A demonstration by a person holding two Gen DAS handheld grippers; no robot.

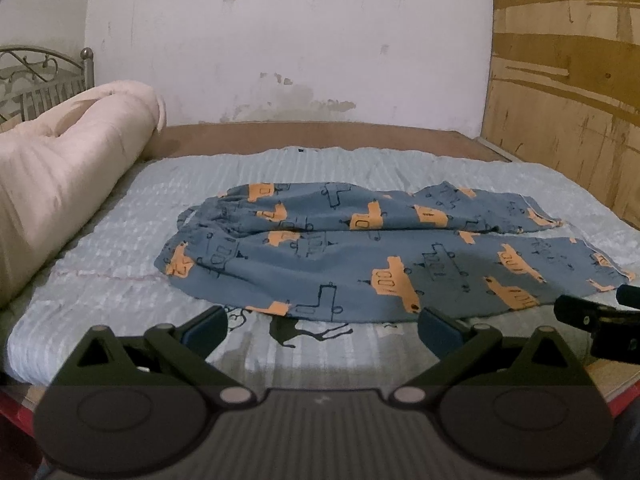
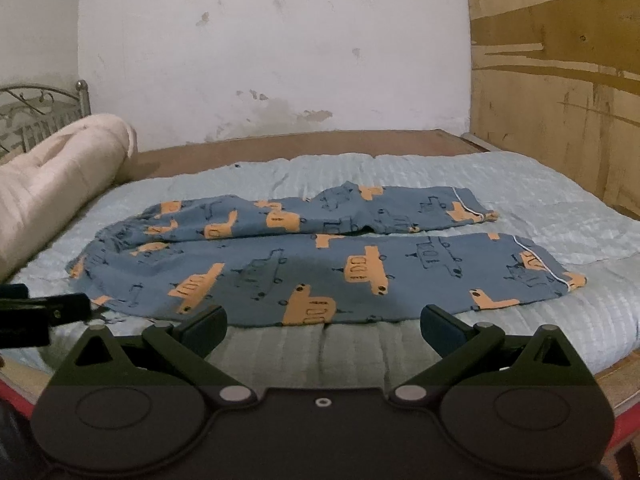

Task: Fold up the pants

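Your pants (image 1: pixel 360 248) lie spread flat across the middle of the bed (image 1: pixel 120 264), blue with orange vehicle prints, waistband to the left and both hems to the right, the two legs running side by side, one near you and one farther back. That layout reads as a starting pose: the legs look opened out and roughly parallel so that one can be laid over the other along the crotch line, though the far leg is a little rumpled near its middle and may want smoothing. Nothing is folded yet, as far as these views show. Your left gripper (image 1: pixel 322 330) hovers just short of the near leg's edge, toward the waistband half, its jaws spread wide and holding nothing. Your right gripper (image 2: pixel 324 330) sits the same way beside it, jaws wide apart and empty, facing the near leg's edge between its middle and the hem. Each gripper shows at the edge of the other's view, so they are close together, not touching the cloth. Beyond the pants, a rolled pale quilt (image 1: pixel 68 168) lies along the left side of the bed, well clear, with the stained white wall (image 1: pixel 280 40) behind.
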